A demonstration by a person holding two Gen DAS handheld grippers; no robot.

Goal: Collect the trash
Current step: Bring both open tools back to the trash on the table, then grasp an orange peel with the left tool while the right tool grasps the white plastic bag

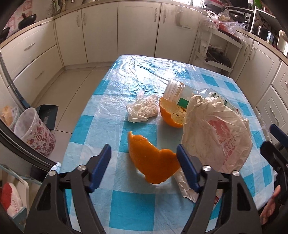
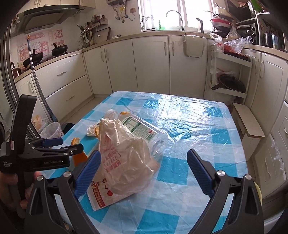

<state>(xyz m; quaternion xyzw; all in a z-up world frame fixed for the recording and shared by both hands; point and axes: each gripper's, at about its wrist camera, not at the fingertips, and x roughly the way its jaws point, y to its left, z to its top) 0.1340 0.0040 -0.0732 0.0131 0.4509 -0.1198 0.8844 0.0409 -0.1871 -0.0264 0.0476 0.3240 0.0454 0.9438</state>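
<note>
Reading "Data Annotation System": left hand-held gripper (image 2: 54, 144) casing.

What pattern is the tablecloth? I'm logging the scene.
Blue and white checks on the tablecloth, under clear plastic; clearest in the left wrist view.

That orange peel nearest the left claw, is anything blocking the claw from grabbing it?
Nothing visible does. The orange peel lies between the open fingers of the left claw, with the white plastic bag beside it.

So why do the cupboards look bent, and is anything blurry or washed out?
Both views: fisheye lenses curve the cupboards. Left wrist view: the near orange peel is slightly smeared. Right wrist view: the window is blown out, with glare on the plastic table cover.
</note>
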